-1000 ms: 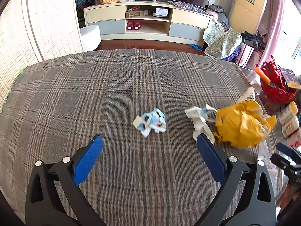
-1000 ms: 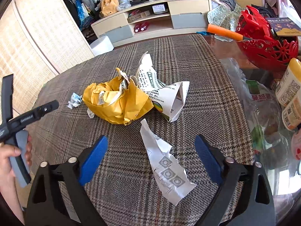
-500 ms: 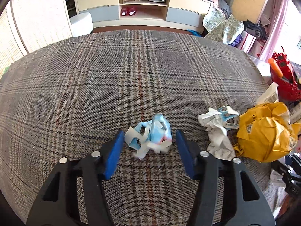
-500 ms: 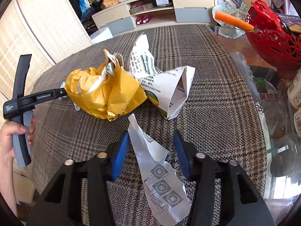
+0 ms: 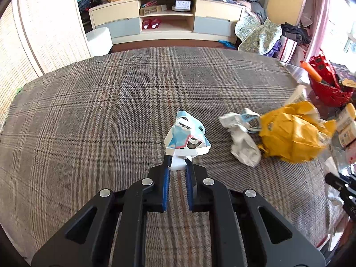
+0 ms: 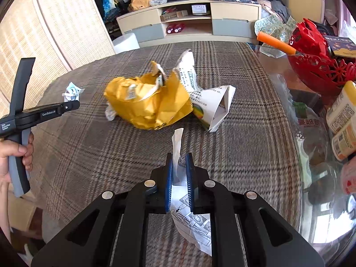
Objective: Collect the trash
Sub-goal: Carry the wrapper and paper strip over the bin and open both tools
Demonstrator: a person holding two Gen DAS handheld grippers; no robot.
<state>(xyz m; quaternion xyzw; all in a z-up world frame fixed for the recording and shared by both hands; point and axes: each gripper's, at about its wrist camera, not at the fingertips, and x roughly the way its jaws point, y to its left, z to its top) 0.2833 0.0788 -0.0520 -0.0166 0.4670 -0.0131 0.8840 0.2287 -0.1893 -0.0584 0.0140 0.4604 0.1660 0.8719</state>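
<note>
My left gripper (image 5: 178,162) is shut on a crumpled blue-and-white wrapper (image 5: 187,133), held just above the plaid tablecloth (image 5: 111,115). My right gripper (image 6: 178,159) is shut on a white printed paper strip (image 6: 178,142) that sticks up between the pads and hangs below them. A crumpled yellow bag (image 6: 146,102) lies ahead of the right gripper, with a folded printed leaflet (image 6: 213,104) to its right. In the left wrist view the yellow bag (image 5: 291,131) and a white crumpled paper (image 5: 242,140) lie to the right.
A red basket (image 6: 318,66) with an orange-handled tool stands at the right on the glass table edge (image 6: 311,133). Bottles (image 6: 342,122) and a plastic bag lie there too. The left gripper's handle and hand (image 6: 20,129) show at the left. A TV cabinet (image 5: 166,20) stands behind.
Both grippers closed: the left on the blue-and-white wrapper, the right on the white paper strip. Both pieces have come up off the cloth.
</note>
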